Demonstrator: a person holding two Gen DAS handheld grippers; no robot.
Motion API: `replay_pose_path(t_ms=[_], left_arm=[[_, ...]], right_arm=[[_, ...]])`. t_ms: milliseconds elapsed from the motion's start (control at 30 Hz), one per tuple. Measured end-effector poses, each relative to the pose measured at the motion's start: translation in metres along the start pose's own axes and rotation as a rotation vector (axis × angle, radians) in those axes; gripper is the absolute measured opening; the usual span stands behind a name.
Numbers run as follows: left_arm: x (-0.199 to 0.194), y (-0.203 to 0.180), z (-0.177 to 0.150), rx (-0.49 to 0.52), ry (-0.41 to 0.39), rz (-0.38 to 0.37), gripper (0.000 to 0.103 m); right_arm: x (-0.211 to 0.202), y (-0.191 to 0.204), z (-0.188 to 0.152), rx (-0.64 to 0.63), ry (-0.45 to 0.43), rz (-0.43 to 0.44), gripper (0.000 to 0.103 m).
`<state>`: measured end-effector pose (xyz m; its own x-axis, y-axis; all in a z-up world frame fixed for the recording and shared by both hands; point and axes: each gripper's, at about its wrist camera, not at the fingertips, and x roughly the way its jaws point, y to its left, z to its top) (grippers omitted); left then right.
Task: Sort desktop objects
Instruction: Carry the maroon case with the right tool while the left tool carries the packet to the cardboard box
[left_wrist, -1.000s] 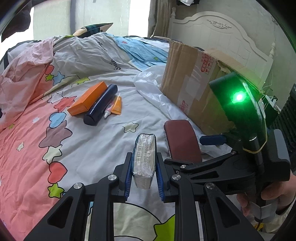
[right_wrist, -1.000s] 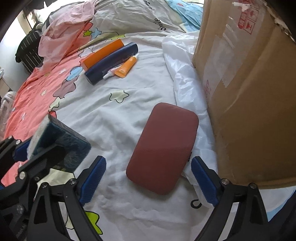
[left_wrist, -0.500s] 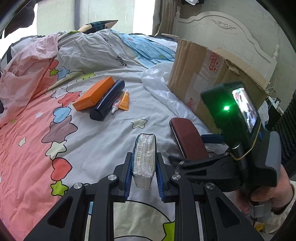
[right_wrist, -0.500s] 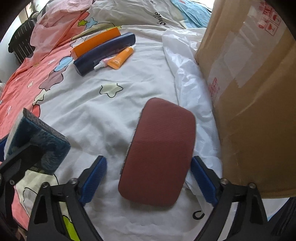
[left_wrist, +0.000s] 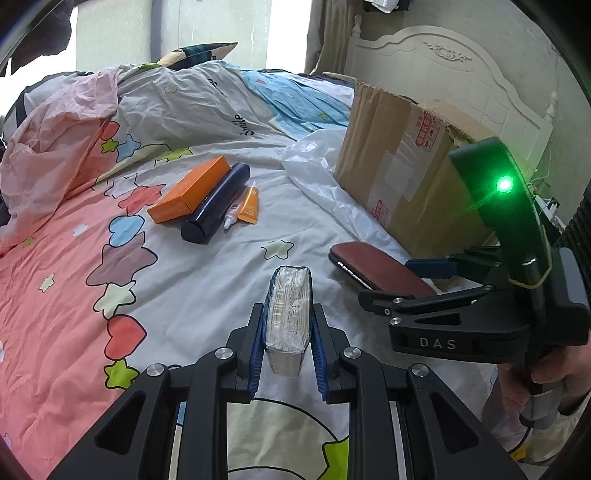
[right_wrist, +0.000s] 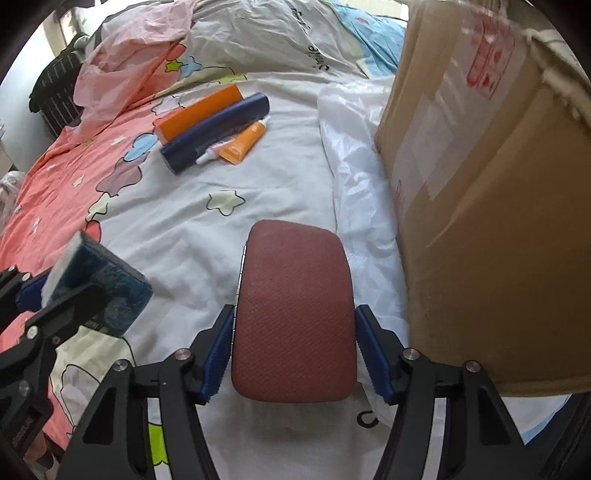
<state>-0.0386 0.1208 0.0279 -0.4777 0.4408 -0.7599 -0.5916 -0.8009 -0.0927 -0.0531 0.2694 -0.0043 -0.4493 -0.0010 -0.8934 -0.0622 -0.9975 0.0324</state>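
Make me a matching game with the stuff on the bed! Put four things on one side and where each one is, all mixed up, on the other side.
Things:
1. tissue pack
2. dark red case
3. orange box
4. cardboard box

Places:
A. lying beside the dark blue tube
B. standing on the white plastic bag
C. clamped in the left gripper
D. between the closing jaws of the right gripper

Pairs: 1-C, 2-D, 3-A, 4-B
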Motion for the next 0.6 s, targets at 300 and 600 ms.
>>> replay_pose_path(t_ms=[300,600], left_arm=[[-0.015,0.000,0.001,0.001,-0.021,0.015,0.023],[-0.037,0.001,0.001,0.001,-0.051,0.038,0.023]], right_arm=[[-0.015,0.005,0.001,-0.021,-0.038,0.032,0.059],[-0.037,0.011,0.003,-0.041,-0.078,0.043,0.059]])
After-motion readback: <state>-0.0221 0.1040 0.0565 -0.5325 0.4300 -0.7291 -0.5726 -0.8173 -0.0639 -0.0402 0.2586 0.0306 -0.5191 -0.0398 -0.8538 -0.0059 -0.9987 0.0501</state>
